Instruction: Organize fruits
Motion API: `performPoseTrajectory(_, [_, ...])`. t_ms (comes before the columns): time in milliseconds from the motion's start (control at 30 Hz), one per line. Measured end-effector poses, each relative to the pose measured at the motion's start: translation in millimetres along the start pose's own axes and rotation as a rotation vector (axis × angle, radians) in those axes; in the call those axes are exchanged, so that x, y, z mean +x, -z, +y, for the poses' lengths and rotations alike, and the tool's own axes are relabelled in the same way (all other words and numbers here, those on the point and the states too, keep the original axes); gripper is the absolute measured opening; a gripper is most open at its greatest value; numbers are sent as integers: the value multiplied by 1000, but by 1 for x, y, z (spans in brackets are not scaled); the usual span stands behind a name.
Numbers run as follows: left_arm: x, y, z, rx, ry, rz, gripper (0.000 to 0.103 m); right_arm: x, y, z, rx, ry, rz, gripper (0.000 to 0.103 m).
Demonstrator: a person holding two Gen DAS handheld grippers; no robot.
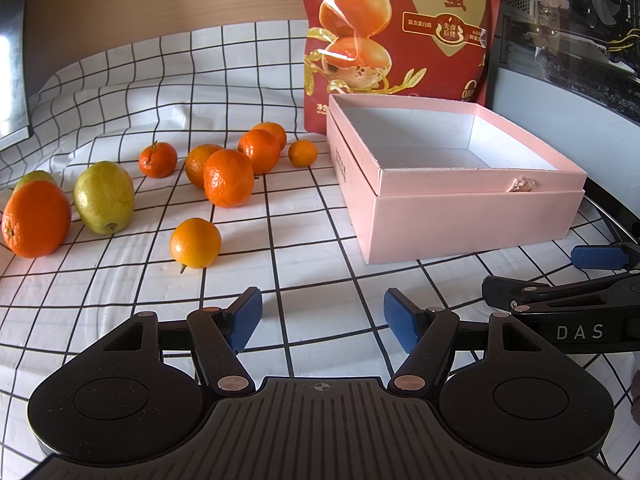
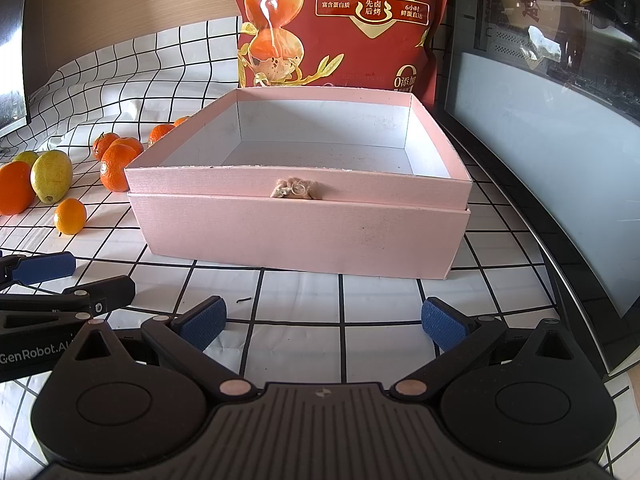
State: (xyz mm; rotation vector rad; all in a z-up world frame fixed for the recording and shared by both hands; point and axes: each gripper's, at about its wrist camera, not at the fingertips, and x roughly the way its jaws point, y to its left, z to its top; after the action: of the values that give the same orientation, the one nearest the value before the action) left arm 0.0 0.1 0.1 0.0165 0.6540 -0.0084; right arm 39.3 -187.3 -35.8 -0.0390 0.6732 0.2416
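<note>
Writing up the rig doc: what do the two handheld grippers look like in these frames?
Both match: the left gripper and the right gripper have matte black bodies, a ribbed centre plate, two round black discs, angled black linkage arms with copper-coloured pivot pins, and blue textured pads on the fingertips. White lettering on the sides reads "DAS" on the right unit and "GenRobot.AI" on the left. No cables, hands or sleeves clearly visible.

Left tongs (image 1: pixel 322 326) spread wide, empty, above checked tabletop (image 1: pixel 312 276). Mandarins (image 1: pixel 229 178), a pear (image 1: pixel 104 198) and an orange (image 1: pixel 37 219) scattered left of empty pink box (image 1: pixel 472 220). Red egg pouch (image 1: pixel 400 36) behind.
</note>
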Motion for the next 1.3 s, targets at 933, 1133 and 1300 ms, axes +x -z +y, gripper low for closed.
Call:
performPoseTrajectory(933, [0,0,0,0,0,0,74,0,0,0,0,-1,0,103])
performPoseTrajectory(1133, [0,0,0,2,-1,0,74,0,0,0,0,-1,1,103])
performPoseTrajectory(1300, [-1,0,1,5,55,-4,73,-5,-3,1,-23,-32,62,103])
